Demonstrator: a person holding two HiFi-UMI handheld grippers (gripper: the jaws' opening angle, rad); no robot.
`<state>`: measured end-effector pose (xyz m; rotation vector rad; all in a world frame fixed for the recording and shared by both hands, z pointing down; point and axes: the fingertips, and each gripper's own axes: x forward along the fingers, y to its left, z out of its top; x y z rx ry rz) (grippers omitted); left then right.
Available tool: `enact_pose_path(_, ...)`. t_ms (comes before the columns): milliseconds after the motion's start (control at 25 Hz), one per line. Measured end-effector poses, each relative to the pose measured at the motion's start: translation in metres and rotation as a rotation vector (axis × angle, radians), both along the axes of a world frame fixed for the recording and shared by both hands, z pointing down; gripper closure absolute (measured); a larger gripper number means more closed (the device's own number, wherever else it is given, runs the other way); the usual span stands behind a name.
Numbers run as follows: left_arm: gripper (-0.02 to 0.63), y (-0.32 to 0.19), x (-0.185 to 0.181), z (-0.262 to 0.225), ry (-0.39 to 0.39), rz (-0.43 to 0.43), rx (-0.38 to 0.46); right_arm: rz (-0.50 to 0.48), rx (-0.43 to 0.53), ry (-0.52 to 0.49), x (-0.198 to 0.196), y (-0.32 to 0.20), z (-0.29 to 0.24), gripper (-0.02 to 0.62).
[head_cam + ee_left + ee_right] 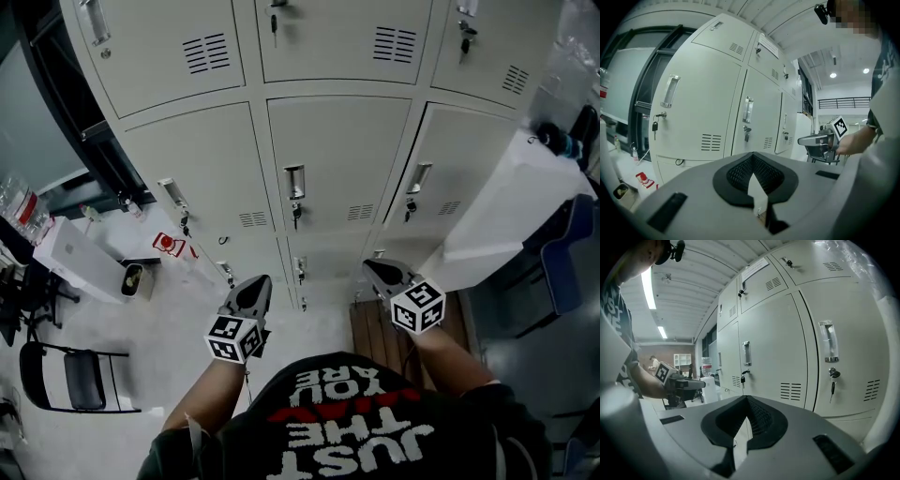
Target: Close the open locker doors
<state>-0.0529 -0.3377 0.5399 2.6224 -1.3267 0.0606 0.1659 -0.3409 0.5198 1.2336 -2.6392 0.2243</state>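
Room, left: a dark-framed window (89,131) beside the lockers. Below it, a white box (80,258) and a black folding chair (75,377) stand on the pale floor (169,347).
Left gripper (255,287): held out on a bare forearm, roughly level, nose toward the left column of lockers. Its jaws are pressed together with nothing between them, and it stays clear of the doors.
Locker doors (337,169): a grey bank, three columns across, straight ahead of the person. Each door stands with its long axis upright and its face toward the person. Each handle (294,182) is an upright bar, with keys (296,216) hanging below. Every door seen head-on lies flush.
Right gripper (379,272): held level with the left one but well apart from it, aimed at the right column, over a brown wooden board (375,333). Its jaws are closed and empty.
Room, right: a white panel (511,211) juts out from the end of the bank. I cannot tell whether it is a swung-out door.
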Motion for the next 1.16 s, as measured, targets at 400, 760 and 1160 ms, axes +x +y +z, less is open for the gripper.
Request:
enact_pose_path(400,0.603,0.003,0.011,0.003,-0.001,0.019,-0.013,-0.012,-0.027,-0.005,0.004,0.001,0.006,0.561)
enact_pose_path(760,0.603,0.002,0.011,0.004,0.005,0.019,-0.024,-0.017,-0.017,0.006,0.003,-0.001,0.005,0.561)
enact_pose_path(1160,0.603,0.003,0.013,0.007,0.001,0.025,-0.029,-0.02,-0.015,0.015,0.003,-0.002,0.006,0.561)
